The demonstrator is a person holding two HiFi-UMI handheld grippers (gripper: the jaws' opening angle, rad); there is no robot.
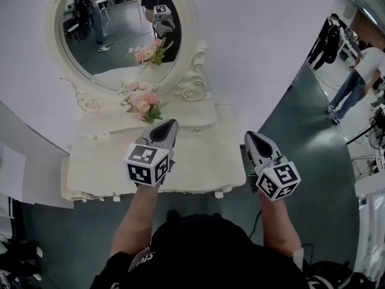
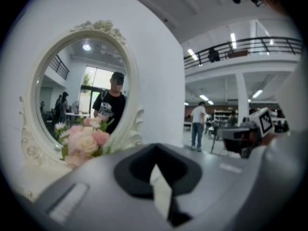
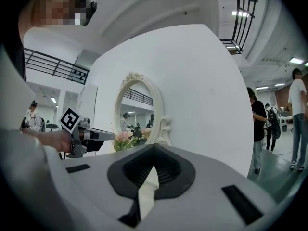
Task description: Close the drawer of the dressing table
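Both grippers (image 1: 170, 125) (image 1: 249, 137) are closed, empty; only head view shows table's front edge (image 1: 156, 191).

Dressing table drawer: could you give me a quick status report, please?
Left claw shut, empty, above the dressing table. Right claw shut, empty, by its right edge. Drawer front hidden from above; state unclear. No obstacle seen.

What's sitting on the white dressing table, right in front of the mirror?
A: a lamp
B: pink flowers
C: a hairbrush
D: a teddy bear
B: a bunch of pink flowers stands on the dressing table just below the mirror, and the glass reflects them too.
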